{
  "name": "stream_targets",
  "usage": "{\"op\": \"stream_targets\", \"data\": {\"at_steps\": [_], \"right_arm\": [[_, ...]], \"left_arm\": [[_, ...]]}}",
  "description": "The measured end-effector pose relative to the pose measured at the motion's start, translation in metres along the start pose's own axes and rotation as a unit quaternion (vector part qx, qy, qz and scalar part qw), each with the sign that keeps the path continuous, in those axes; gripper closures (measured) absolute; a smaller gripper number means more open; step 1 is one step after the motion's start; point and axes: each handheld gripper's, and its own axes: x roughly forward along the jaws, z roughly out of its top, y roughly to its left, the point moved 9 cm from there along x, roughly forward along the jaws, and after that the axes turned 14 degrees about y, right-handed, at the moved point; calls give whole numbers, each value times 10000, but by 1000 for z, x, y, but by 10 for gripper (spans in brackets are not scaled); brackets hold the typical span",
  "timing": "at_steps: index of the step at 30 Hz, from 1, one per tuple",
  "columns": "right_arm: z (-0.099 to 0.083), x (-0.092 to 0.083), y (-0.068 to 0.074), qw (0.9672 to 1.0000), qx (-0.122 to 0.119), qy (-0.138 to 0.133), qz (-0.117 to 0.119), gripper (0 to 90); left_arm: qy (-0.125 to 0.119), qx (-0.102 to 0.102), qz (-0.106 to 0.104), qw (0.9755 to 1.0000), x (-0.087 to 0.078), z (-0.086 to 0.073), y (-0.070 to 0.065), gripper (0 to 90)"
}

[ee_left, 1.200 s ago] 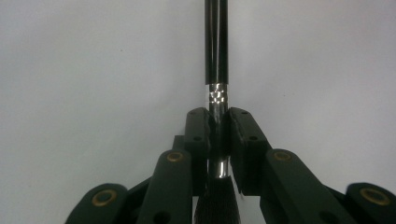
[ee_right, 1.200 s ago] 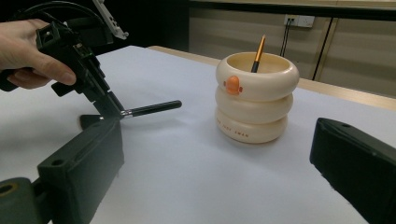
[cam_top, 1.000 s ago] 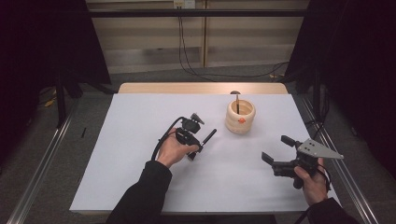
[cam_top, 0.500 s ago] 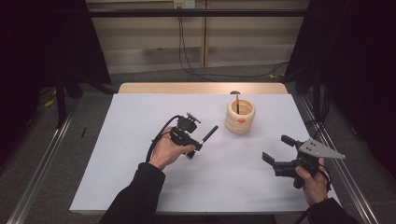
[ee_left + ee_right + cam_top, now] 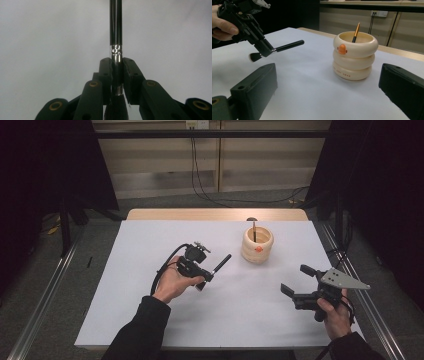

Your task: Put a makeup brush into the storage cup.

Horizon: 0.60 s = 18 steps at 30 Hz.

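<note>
- Left tool [image 5: 204,274] is clamped on a slim black makeup brush [image 5: 220,264], gripping it at the silver ferrule [image 5: 116,53]; I have it lifted off the white-covered worktop [image 5: 150,320], the handle pointing up and away toward the cup.
- From the right gripper view, the brush's dark bristle head [image 5: 255,57] pokes out behind the jaws while the handle [image 5: 289,45] angles toward the cream, ring-stacked holder cup [image 5: 354,56].
- Right tool [image 5: 301,282] sits with its jaws spread wide and nothing between them, low over the near right of the worktop, well apart from the cup.
- One thin brush with an orange handle [image 5: 356,31] stands in the cup [image 5: 257,245] already.
- As I judge it, pickup is done; what remains is carrying the black brush across to the cup, tipping it upright and dropping it in beside the other.
</note>
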Motion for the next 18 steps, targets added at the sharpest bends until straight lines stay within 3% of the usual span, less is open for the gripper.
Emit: {"op": "stream_targets", "data": {"at_steps": [5,18], "right_arm": [[1,1,2,10000,-61,-12,37,16],[6,-1,5,9998,-101,-71,167,16]], "left_arm": [[-7,191,-7,9998,-3,-3,-3,782],[-117,458,-41,9989,-12,-8,-15,782]]}}
